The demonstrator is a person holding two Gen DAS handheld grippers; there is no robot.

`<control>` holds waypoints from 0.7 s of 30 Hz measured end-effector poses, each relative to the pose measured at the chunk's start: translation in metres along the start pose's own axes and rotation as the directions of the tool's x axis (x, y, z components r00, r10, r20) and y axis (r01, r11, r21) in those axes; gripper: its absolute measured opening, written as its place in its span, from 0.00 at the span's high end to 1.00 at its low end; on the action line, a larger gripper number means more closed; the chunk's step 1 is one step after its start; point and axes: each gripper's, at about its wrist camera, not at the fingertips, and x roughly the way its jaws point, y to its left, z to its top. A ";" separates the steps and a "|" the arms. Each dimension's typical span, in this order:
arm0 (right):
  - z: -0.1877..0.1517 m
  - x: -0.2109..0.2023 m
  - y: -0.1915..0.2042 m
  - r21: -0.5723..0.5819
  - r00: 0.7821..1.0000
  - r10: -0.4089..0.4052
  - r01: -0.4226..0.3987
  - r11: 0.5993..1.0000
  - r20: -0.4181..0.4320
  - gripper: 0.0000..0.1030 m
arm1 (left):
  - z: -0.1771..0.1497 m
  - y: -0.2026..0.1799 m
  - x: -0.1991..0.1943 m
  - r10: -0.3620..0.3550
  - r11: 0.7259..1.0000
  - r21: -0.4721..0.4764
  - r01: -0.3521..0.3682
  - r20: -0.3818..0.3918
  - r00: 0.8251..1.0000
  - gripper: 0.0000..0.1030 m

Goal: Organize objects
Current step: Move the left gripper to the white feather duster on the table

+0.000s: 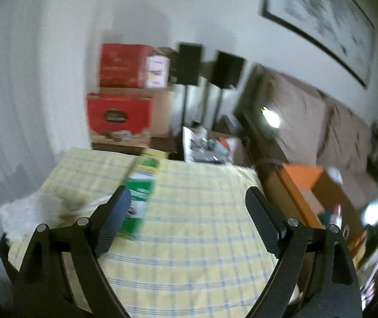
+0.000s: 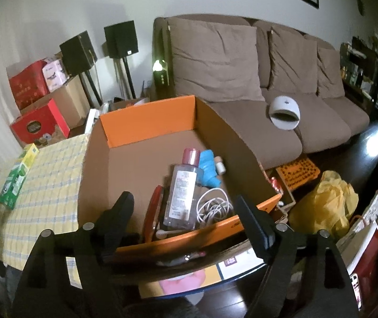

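Yellow checked cloth is covering the table (image 2: 48, 175), and a green carton (image 2: 17, 177) is lying along its left edge. The left gripper (image 1: 187, 204) is hovering over the cloth, jaws apart, empty. Beside the table's right edge, the right gripper (image 2: 185, 212) is gaping, empty, above the orange box (image 2: 146, 116) holding a clear bottle (image 2: 182, 193), white cable (image 2: 212, 206) and blue roll (image 2: 210, 169).

Clear bottle (image 2: 181, 188), white cable (image 2: 212, 206) in orange box (image 2: 146, 119), green carton (image 2: 17, 177) on tablecloth (image 2: 54, 185)
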 end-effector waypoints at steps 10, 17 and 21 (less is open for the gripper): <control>0.004 -0.037 0.018 -0.025 0.996 0.023 -0.022 0.999 0.081 0.07 | 0.013 0.154 -0.012 0.216 0.968 -0.142 -0.206 0.063 0.974 0.10; -0.009 -0.026 0.116 -0.078 0.969 0.246 -0.244 0.967 0.020 0.02 | -0.013 0.277 0.008 0.234 0.915 -0.326 -0.239 -0.053 0.971 0.09; -0.015 0.007 0.206 -0.135 0.941 0.322 -0.334 0.933 -0.107 0.02 | -0.041 0.323 0.031 0.213 0.879 -0.402 -0.258 -0.154 0.965 0.09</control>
